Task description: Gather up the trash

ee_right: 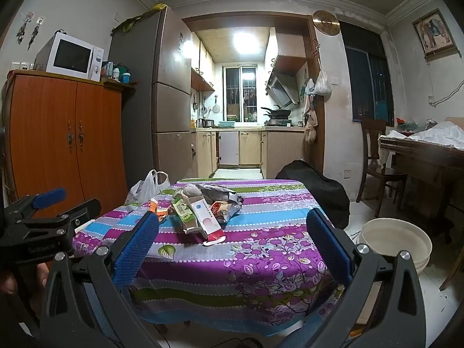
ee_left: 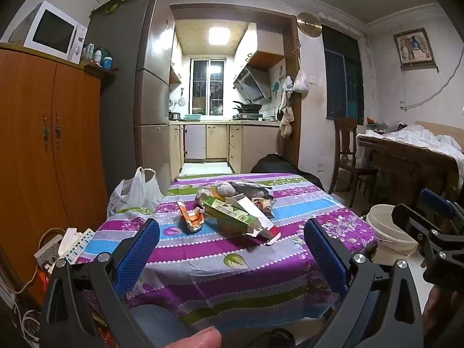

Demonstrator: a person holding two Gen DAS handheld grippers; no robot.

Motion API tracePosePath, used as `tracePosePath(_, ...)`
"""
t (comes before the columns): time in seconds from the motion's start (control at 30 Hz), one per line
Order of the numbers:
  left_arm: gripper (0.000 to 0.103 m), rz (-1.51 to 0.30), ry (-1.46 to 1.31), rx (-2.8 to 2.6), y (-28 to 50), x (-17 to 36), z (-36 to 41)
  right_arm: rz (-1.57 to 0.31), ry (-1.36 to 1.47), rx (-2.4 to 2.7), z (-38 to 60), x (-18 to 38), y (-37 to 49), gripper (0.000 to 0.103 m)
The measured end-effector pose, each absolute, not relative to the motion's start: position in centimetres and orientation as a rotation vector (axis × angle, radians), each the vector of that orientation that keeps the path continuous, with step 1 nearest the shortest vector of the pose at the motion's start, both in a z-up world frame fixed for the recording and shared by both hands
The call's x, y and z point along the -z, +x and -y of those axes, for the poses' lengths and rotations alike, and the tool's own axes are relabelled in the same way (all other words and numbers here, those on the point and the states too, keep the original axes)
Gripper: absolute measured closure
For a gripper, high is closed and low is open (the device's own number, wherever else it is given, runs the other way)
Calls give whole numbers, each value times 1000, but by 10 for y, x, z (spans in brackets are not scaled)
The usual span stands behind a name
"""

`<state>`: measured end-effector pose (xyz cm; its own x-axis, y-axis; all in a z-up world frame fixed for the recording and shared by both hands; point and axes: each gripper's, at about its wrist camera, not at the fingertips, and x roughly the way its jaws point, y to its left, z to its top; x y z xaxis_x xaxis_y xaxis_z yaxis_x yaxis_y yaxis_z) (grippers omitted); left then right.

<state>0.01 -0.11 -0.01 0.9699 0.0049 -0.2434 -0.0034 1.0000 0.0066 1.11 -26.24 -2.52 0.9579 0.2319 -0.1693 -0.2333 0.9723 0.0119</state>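
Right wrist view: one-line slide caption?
Open right hand-held gripper facing a trash pile on a striped floral tablecloth, white bucket beside.

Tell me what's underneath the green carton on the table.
The green carton lies tilted across flattened brown cardboard and beside a white box, on the striped tablecloth. Whatever else lies beneath that pile is covered.

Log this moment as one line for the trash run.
left gripper: open, empty | right gripper: open, empty | trash pile: on table, untouched | bucket: floor, right of table

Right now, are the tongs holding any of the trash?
No. Both the left tongs and the right tongs are wide open and empty; the trash pile lies untouched on the table.
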Motion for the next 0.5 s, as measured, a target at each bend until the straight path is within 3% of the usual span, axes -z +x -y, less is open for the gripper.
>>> tracePosePath(0.5, 4, -256, -2, -1, 1, -2, 2, -179, -3, -235, 263, 27, 13, 5)
